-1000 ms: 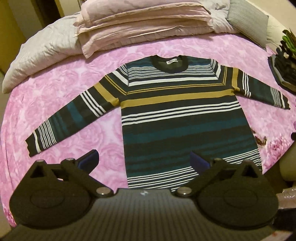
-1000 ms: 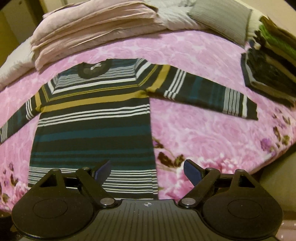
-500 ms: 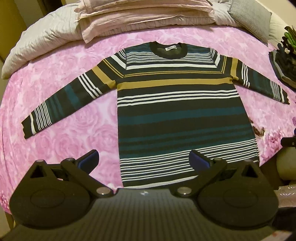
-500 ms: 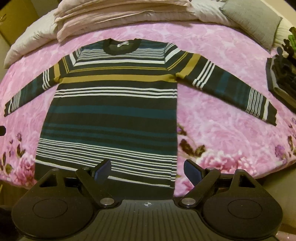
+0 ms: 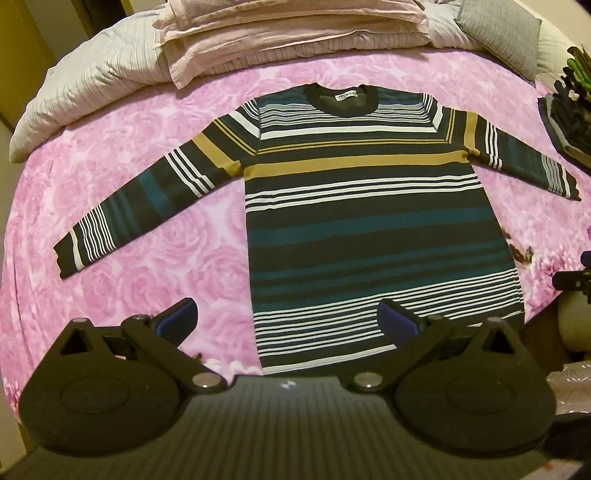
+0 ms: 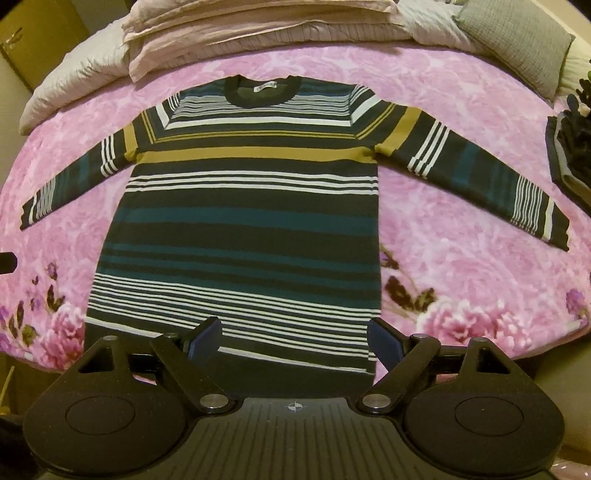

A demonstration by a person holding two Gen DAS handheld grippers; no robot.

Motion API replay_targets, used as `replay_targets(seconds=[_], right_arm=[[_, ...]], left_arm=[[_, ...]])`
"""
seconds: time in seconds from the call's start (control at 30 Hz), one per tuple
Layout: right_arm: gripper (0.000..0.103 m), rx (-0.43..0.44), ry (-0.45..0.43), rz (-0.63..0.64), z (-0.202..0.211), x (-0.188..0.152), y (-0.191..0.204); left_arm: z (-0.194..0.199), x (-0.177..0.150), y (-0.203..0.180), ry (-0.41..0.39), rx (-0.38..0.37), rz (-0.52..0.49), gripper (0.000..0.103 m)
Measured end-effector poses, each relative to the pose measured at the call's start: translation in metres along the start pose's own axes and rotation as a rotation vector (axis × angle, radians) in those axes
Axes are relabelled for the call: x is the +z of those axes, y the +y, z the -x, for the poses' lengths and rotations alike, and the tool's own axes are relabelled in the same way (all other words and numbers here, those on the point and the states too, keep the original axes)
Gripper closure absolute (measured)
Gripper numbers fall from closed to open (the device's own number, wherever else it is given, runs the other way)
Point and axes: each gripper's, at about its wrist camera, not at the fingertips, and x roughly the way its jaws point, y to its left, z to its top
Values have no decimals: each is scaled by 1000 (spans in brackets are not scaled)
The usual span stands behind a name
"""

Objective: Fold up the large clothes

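A long-sleeved striped sweater in dark green, teal, white and mustard lies flat on the pink floral bedspread, collar far, hem near, both sleeves spread out to the sides. My left gripper hovers open above the hem's left corner, nothing between its blue-padded fingers. My right gripper is open too, over the hem near its right half, holding nothing. The tip of the right gripper shows at the right edge of the left wrist view.
Folded pink bedding and a grey quilt are stacked at the bed's far side. A grey pillow lies far right. A pile of dark folded clothes sits at the right edge.
Both grippers have risen and drawn back, so the whole sweater now shows in each view. The right gripper shifted left toward the hem's middle. Both stayed open.
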Motion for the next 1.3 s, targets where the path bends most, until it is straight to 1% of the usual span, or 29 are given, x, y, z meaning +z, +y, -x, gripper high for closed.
replay_targets(seconds=[0.23, 0.4, 0.5, 0.6, 0.73, 0.87, 0.93, 1.0, 1.03, 1.07, 1.13, 1.2, 1.23, 1.27, 1.3], right_arm=[[20, 1, -2, 9, 2, -2, 5], [20, 25, -15, 35, -2, -2, 18], [20, 70, -36, 71, -9, 1, 35], [20, 84, -24, 125, -17, 8, 62], [20, 105, -79, 202, -19, 20, 108], [20, 140, -119, 192, -36, 42, 174], [20, 149, -138, 215, -49, 53, 221], [20, 154, -137, 268, -65, 62, 274], [21, 164, -144, 286, -72, 67, 299], [21, 184, -157, 310, -79, 71, 325], [21, 210, -173, 400, -97, 79, 378], [31, 218, -186, 514, -117, 83, 431], [39, 223, -187, 568, -128, 84, 454], [43, 231, -188, 616, -139, 86, 475], [44, 247, -188, 655, -153, 87, 497]], left_arm=[[4, -4, 5, -10, -2, 12, 1], [11, -17, 21, -12, 18, 50, 1], [18, -29, 42, -16, 27, 86, 1], [18, -35, 73, -6, 39, 126, 1], [11, -31, 128, -21, 40, 142, 1], [-6, -22, 199, -43, 39, 112, 1], [-22, -19, 242, -51, 37, 78, 1], [-41, -17, 286, -40, 38, 26, 2], [-49, -17, 306, -47, 32, -6, 2], [-57, -17, 324, -50, 26, -43, 2], [-74, -19, 360, -33, 40, -135, 2], [-87, -20, 391, -21, 46, -206, 2], [-94, -21, 403, -19, 38, -230, 2], [-100, -21, 414, -12, 22, -249, 2], [-106, -22, 426, -6, -3, -264, 2]])
